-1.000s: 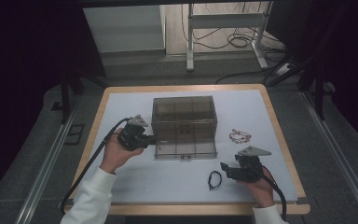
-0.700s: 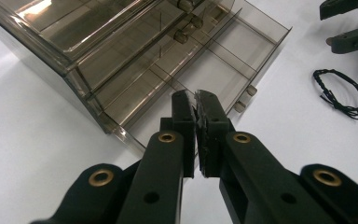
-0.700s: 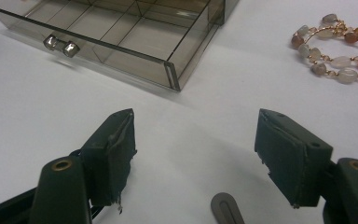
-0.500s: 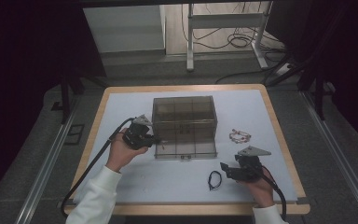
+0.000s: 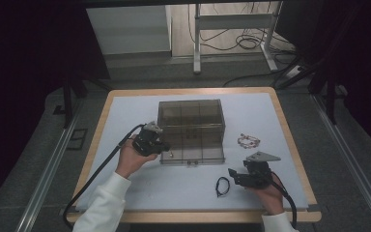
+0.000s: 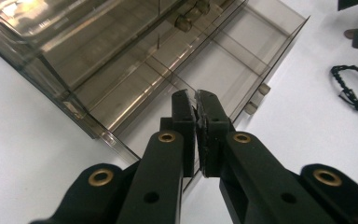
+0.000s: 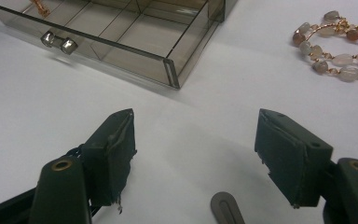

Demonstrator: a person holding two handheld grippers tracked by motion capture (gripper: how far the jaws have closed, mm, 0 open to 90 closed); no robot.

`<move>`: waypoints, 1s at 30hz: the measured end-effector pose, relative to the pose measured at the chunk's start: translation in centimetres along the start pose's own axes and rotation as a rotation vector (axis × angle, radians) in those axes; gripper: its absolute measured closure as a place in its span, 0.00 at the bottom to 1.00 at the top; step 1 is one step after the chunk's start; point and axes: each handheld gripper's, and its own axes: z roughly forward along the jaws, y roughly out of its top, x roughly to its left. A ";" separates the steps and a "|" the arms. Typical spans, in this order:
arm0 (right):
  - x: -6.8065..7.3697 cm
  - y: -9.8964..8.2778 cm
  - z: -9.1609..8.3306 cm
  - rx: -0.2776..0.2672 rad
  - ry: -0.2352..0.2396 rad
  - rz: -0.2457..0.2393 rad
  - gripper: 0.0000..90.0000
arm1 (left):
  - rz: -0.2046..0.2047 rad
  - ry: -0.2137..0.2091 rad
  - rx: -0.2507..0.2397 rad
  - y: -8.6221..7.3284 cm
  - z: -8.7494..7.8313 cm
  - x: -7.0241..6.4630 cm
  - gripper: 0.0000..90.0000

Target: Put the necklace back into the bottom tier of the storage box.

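Observation:
A smoky clear box [image 5: 190,116] stands mid-table with its lowest drawer [image 5: 193,151] pulled out toward me. My left gripper [image 5: 164,146] is at the drawer's left end. Its jaws are shut, tips [image 6: 196,100] over the divided drawer [image 6: 242,51], and I see nothing held between them. My right gripper [image 5: 233,174] rests low on the white mat at the front right, open, with nothing between its fingers [image 7: 196,140]. A small coppery piece [image 7: 39,5] lies in the drawer [image 7: 135,42]. A black cord loop [image 5: 222,186] lies just left of the right gripper.
A bracelet of pale and orange beads [image 5: 249,141] lies right of the drawer and appears as beads [image 7: 340,46] in the right gripper view. The black loop [image 6: 354,88] lies beyond the drawer's knobs [image 6: 256,98]. The table's wooden rim [image 5: 290,140] frames the mat.
My left gripper has shifted slightly right and lower, toward the drawer's left end, still shut. The right gripper has stayed in place.

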 end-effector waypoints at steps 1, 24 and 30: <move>0.0 0.0 0.0 0.000 -0.001 -0.001 0.32 | -0.005 -0.002 0.002 -0.1 0.2 0.0 0.97; 0.1 -0.1 0.3 0.014 -0.011 -0.011 0.31 | 0.002 0.002 -0.020 -1.3 1.1 0.1 0.75; 0.1 -0.1 0.3 0.014 -0.010 -0.009 0.31 | -0.013 0.020 -0.044 -1.9 0.1 0.1 0.63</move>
